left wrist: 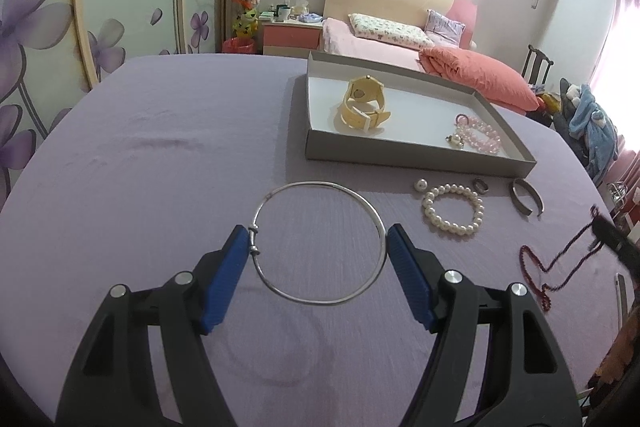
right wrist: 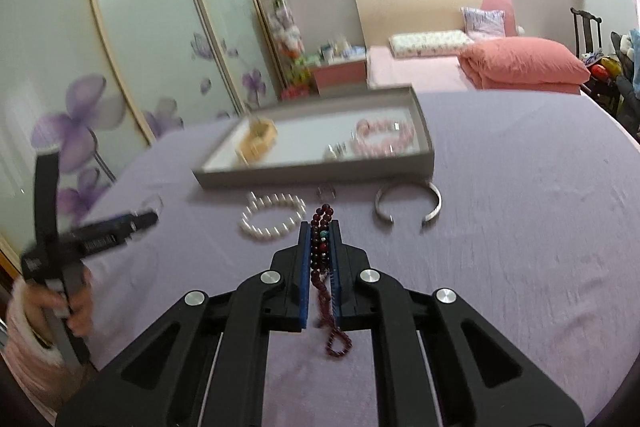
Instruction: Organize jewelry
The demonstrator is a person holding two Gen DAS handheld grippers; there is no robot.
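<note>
Dark red beads are what we've got pinched in the right tool [right wrist: 320, 247], and that strand is the thing most likely to bite us: the dark red bead strand [right wrist: 321, 259] is clamped between pads that are nearly touching, but a loose loop dangles below the pads and the far end trails down toward the purple counter [right wrist: 520, 211]. If we swing toward the grey tray [right wrist: 316, 171] too fast, we figure that tail could drag across the white pearl bracelet [right wrist: 272, 221] or the silver cuff [right wrist: 408, 205] lying just in front of the tray and knock them around, or catch on the tray's front wall. Round beads between flat pads can also roll, so the strand might slip out partway. On the other side, the left tool [left wrist: 318, 259] stands wide with the thin silver hoop [left wrist: 320, 243] spanning between its blue pads; the hoop seems lifted off the cloth, going by the faint ring of shadow below it, so we'd say it's wedged there by its own spring. That's a skinny wire on two edges, so any twist could pop it free. Inside the tray already sit the yellow watch [left wrist: 364, 103] and pink bead bracelet [left wrist: 480, 133], so we need to drop clear of those to avoid tangles.
</note>
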